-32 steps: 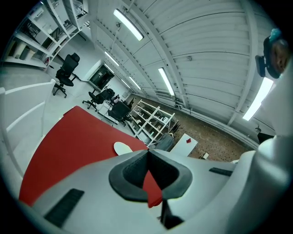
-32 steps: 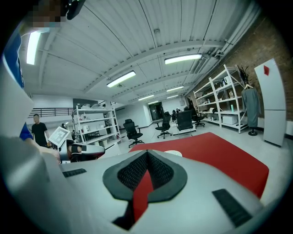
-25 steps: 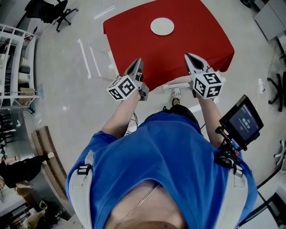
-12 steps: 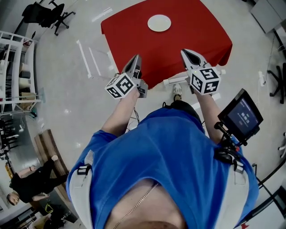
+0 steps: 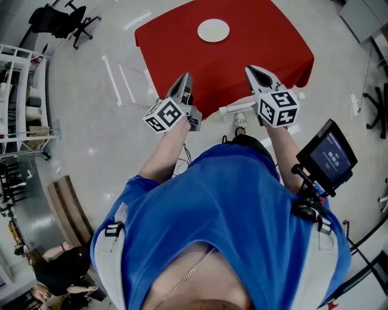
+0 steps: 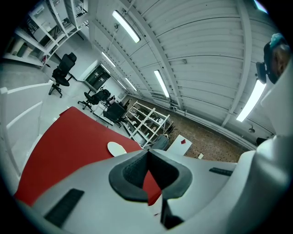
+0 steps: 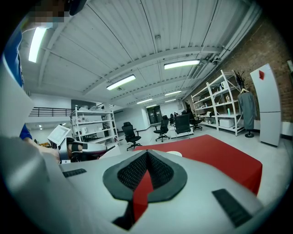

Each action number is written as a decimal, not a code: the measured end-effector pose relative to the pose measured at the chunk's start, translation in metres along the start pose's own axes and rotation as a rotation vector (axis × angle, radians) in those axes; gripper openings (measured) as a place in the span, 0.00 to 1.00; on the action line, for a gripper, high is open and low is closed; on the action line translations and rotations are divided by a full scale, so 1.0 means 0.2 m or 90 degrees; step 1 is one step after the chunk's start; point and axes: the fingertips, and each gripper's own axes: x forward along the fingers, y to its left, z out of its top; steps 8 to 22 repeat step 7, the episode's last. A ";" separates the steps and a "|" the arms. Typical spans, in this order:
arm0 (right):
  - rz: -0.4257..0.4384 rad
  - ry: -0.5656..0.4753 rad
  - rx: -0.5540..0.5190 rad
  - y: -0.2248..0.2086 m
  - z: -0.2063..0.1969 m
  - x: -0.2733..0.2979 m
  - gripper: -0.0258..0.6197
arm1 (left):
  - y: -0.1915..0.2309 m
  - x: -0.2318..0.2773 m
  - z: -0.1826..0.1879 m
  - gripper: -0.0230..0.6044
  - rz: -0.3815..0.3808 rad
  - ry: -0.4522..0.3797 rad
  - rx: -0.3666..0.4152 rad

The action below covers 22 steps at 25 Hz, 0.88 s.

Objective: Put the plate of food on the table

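**Pale floor, red desk ahead, both tools clenched on nothing**

Nearest to me, a blue shirt (image 5: 230, 206) fills the lower head view, with a small screen (image 5: 330, 158) at its right. Ahead of it I hold the left tool (image 5: 185, 82) and right tool (image 5: 257, 72) side by side before the desk (image 5: 267, 42). Each has its jaws pressed together with nothing between them. On the desk's red cloth, towards the far edge, lies the white plate (image 5: 213, 30), well apart from both tools. I cannot tell whether it carries food. Farther off stand an office chair (image 5: 60, 15) and white shelving (image 5: 18, 91).
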 end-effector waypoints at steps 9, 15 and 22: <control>-0.003 -0.009 -0.002 -0.03 0.03 0.03 0.04 | 0.01 0.04 0.03 0.05 -0.002 0.001 0.010; -0.003 -0.009 -0.002 -0.03 0.03 0.03 0.04 | 0.01 0.04 0.03 0.05 -0.002 0.001 0.010; -0.003 -0.009 -0.002 -0.03 0.03 0.03 0.04 | 0.01 0.04 0.03 0.05 -0.002 0.001 0.010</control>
